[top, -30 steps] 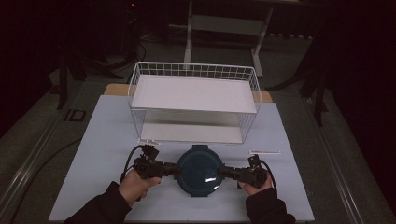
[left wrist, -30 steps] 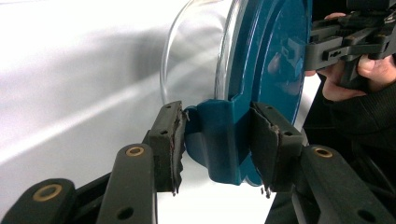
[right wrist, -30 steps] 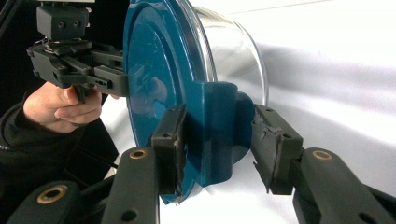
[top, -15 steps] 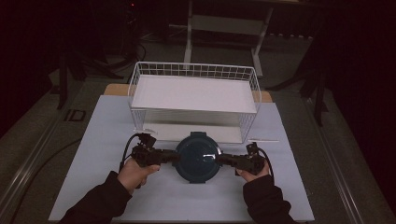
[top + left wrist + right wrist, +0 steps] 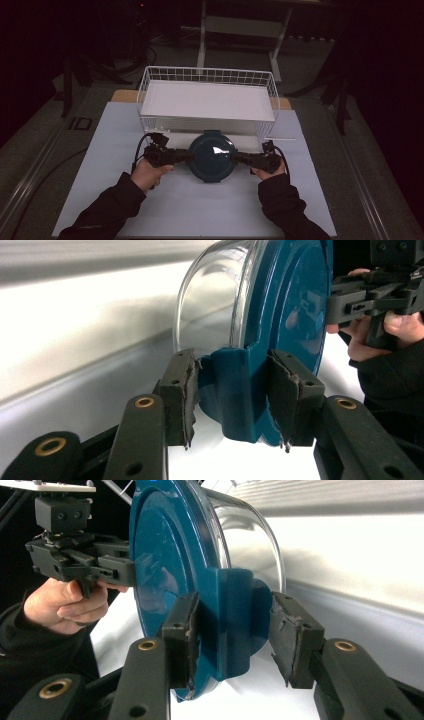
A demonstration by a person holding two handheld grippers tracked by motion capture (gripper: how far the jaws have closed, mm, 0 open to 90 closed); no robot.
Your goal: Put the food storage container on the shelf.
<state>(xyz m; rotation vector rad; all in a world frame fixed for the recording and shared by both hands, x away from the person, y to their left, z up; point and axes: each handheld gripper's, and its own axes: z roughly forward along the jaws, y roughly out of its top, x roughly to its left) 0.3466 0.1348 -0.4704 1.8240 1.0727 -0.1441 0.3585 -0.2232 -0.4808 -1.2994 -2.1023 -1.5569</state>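
Observation:
A round glass container (image 5: 212, 156) with a dark teal lid hangs between my two grippers, just in front of the white wire basket (image 5: 207, 75). My left gripper (image 5: 187, 156) is shut on the lid's left clip tab (image 5: 232, 390). My right gripper (image 5: 236, 158) is shut on the opposite tab (image 5: 235, 625). In the left gripper view the clear bowl (image 5: 210, 305) and teal lid (image 5: 295, 305) stand on edge, with the pads (image 5: 182, 390) pressed on the tab. In the right gripper view the lid (image 5: 165, 555) and the glass (image 5: 250, 535) appear the same way.
The basket holds a flat white board (image 5: 207, 100) and stands at the back of the white table mat (image 5: 200, 210). A dark floor and a metal stand (image 5: 240, 25) lie beyond the table. Cables trail from both grippers.
Both grippers have carried the container away from the person, from mid-mat up to the basket's front wall. The grip on both tabs is unchanged.

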